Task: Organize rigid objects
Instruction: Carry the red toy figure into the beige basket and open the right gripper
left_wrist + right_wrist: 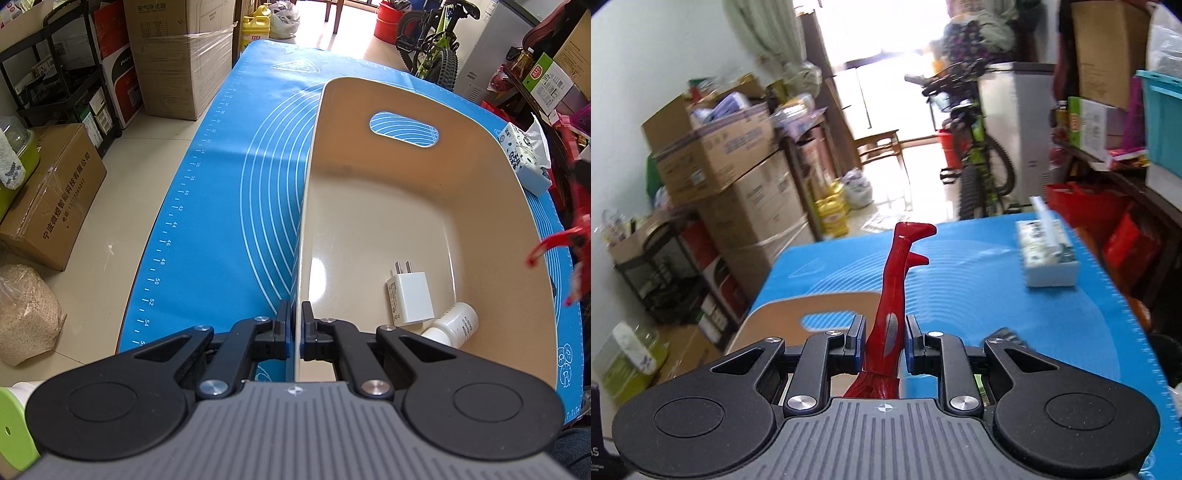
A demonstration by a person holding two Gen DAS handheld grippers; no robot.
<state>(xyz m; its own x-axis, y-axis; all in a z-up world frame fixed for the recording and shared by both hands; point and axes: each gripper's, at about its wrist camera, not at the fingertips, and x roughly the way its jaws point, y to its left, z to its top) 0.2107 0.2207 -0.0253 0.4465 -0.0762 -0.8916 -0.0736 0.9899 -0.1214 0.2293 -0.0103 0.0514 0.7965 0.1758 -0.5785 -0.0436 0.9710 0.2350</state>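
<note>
My left claw (296, 321) is clamped on the near rim of the beige bin (424, 206), which holds a white charger (409, 297) and small bottle (456, 325) on the blue-matted counter (229, 184), while my right claw (885, 338) grips a red toy figure (895, 295) above it.

My red toy (894, 295): lower part hidden behind gripper body, and blurred, cut by the frame edge in left view. Tissue box (1047, 254) motion-blurred. Small bottle (456, 325) label unreadable, cap end half hidden.
</note>
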